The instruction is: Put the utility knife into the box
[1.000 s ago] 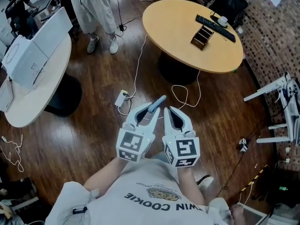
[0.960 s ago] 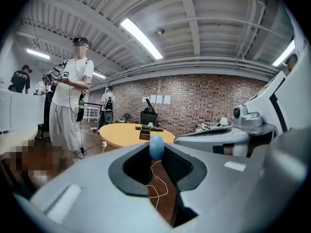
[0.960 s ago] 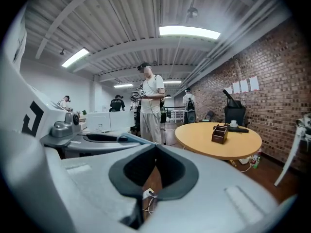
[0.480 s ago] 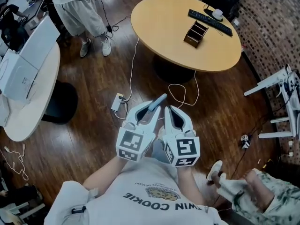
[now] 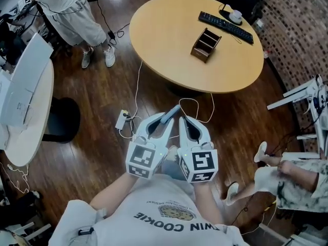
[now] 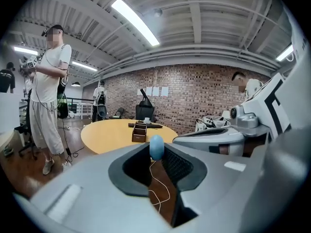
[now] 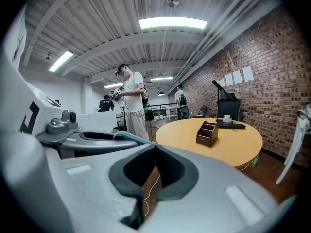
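Note:
A blue-grey utility knife (image 5: 174,111) sticks out forward from my left gripper (image 5: 163,123), which is shut on it at waist height over the wooden floor. In the left gripper view the knife's rounded blue end (image 6: 156,147) shows between the dark pads. My right gripper (image 5: 183,122) is right beside the left one, shut with nothing in it; its tips meet (image 7: 155,147). The brown wooden box (image 5: 205,44) with open compartments stands on the round table (image 5: 169,40) ahead, apart from both grippers. It also shows as the box (image 6: 139,131) and the box (image 7: 206,133).
A black keyboard (image 5: 225,27) and a white cup lie behind the box. A power strip (image 5: 123,120) and white cables lie on the floor in front of me. A white table (image 5: 25,96) is left, a person (image 5: 77,14) far left, someone's legs (image 5: 279,181) right.
The round table with the box has come nearer and lower in the head view. A person's legs have entered at the right. Both grippers keep their pose and the knife stays held.

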`<state>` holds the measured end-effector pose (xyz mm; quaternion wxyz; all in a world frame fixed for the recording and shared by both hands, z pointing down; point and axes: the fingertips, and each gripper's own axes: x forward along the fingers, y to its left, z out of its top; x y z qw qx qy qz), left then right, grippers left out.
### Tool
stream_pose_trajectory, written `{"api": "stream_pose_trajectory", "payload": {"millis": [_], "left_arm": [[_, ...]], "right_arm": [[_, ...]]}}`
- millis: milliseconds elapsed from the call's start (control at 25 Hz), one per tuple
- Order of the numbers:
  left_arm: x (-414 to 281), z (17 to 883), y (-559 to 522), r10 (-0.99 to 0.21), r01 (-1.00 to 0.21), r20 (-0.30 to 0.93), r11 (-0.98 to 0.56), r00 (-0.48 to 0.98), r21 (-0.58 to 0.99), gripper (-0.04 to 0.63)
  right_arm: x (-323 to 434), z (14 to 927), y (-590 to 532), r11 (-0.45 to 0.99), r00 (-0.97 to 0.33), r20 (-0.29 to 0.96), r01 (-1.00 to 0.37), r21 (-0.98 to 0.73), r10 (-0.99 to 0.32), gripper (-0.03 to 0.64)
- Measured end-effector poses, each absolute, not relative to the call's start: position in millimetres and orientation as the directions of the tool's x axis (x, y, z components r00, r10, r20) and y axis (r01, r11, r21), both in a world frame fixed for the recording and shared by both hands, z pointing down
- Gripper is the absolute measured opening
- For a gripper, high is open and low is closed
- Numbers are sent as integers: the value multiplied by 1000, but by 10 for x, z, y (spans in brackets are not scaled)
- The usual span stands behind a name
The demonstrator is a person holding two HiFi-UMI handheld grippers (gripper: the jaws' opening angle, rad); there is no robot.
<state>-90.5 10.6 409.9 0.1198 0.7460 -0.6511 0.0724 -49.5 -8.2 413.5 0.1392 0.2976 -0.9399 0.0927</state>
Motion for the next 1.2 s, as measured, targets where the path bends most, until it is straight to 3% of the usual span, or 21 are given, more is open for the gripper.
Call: {"api": "stream_pose_trajectory", "payload": {"millis": [480, 1200], "left_arm": [[-644, 4182, -955, -946, -991, 294, -129, 134, 37, 74], [-700, 4100, -1641, -952, -989, 269, -147, 146, 16, 74]], "right_arm": [[-236, 4222, -1085, 807, -793, 311, -579, -117, -524, 2], [-318, 4144, -1754, 805, -786, 285, -589, -76, -548, 2]]}}
